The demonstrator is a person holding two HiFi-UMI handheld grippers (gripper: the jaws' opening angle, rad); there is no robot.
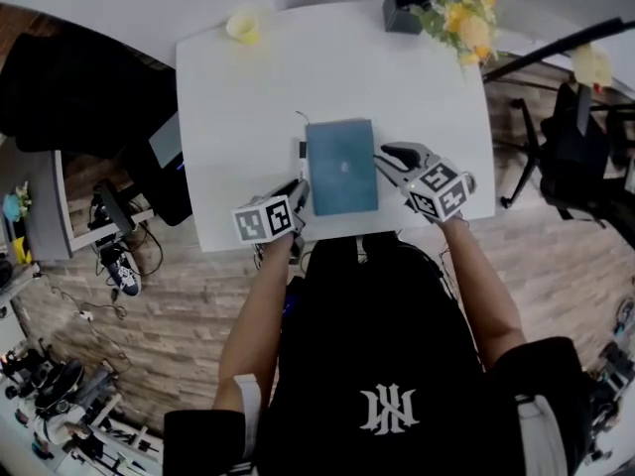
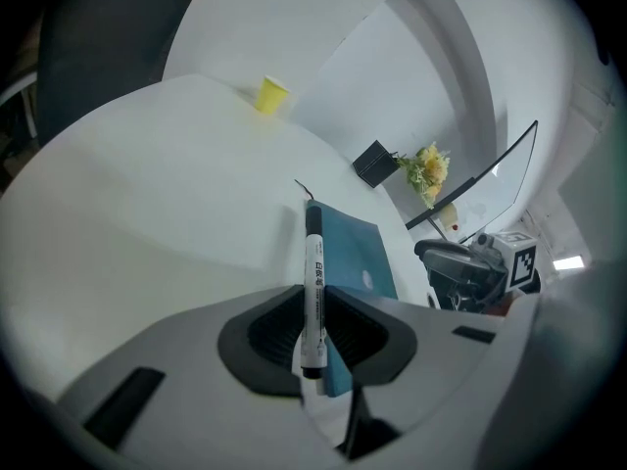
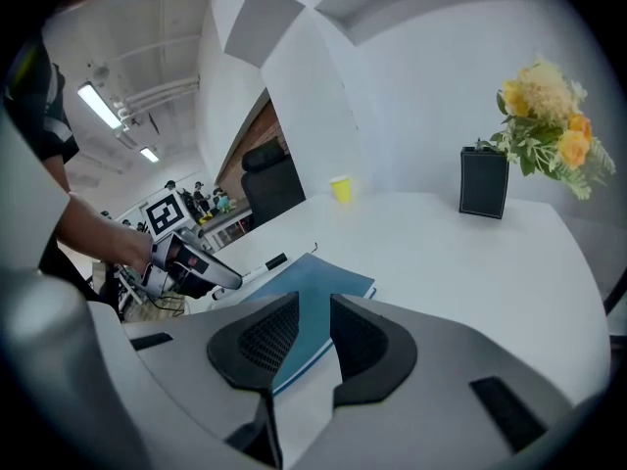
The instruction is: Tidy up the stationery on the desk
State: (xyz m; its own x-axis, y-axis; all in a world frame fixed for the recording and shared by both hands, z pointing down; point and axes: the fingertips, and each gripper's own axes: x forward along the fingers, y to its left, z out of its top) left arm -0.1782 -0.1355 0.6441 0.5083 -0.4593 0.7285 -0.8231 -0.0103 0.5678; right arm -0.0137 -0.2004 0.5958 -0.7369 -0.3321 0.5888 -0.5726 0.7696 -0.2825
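Desk (image 1: 248, 117) bears notebook (image 1: 341, 167), yellow cup (image 1: 243, 25), black box (image 1: 404, 8).

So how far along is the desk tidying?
Early. Nothing looks put away yet: the blue notebook lies mid-desk. In hand, the left gripper has its fingers shut on a marker; the right gripper is open by the notebook's edge. Left: probably the marker into the black box, then the notebook.

A yellow cup (image 1: 243, 25), yellow flowers (image 1: 466, 20), a black chair (image 3: 269, 182).
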